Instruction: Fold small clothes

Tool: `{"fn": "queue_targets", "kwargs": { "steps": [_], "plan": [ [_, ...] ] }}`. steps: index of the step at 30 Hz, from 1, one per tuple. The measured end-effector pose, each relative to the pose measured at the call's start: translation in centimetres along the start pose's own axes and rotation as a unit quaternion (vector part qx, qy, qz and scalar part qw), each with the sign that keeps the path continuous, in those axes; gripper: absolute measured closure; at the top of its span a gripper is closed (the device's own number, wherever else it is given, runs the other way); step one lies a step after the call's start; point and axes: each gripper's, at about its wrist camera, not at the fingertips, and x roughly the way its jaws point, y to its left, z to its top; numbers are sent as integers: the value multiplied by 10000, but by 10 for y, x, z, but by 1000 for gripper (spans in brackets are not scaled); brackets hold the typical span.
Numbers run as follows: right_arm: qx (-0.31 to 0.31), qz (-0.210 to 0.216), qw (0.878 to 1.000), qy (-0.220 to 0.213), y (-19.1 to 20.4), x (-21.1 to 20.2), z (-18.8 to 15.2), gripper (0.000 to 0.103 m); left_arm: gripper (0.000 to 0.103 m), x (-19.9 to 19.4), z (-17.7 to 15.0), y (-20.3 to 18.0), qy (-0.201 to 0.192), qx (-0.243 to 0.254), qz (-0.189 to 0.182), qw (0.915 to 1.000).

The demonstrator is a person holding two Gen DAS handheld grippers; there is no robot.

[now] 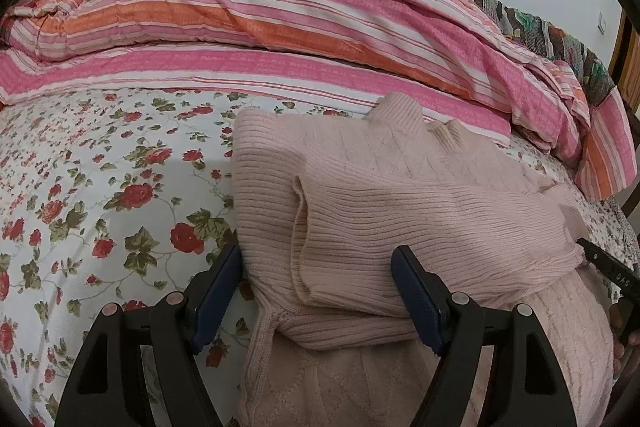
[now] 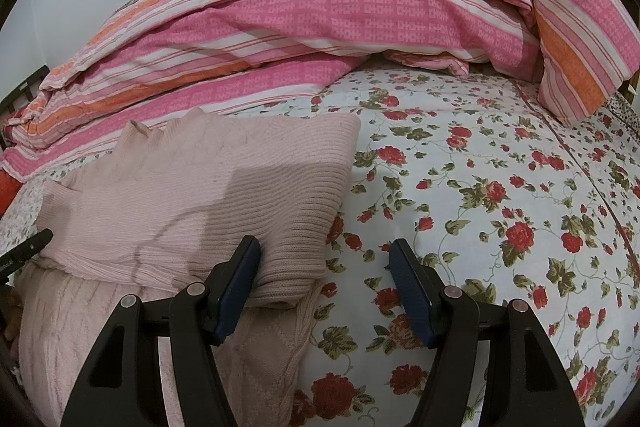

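Left claw (image 1: 318, 291): low over the bed, aimed level toward the quilt; jaws wide apart, straddling the near folded edge of the pink sweater (image 1: 400, 195), clamping nothing. Right claw (image 2: 324, 285): same low pose, jaws spread; left pad (image 2: 236, 287) touching the sweater's right corner, right pad over the bare floral sheet (image 2: 500, 187). Sweater lies folded on the sheet. Striped quilt (image 1: 280, 11) bunched behind.
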Motion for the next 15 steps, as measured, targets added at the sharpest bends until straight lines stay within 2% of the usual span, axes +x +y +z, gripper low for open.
{"fn": "queue_targets", "kwargs": {
  "steps": [9, 12, 15],
  "plan": [
    [-92, -107, 9999, 51, 4, 3, 0, 37, 27, -5, -1, 5, -103, -126, -86, 9998],
    [112, 176, 9995, 218, -6, -1, 2, 36, 29, -16, -5, 11, -265, -275, -134, 9992],
    [397, 385, 9982, 227, -14, -20, -5, 36, 29, -28, -17, 25, -280, -556, -482, 9969]
  ]
}}
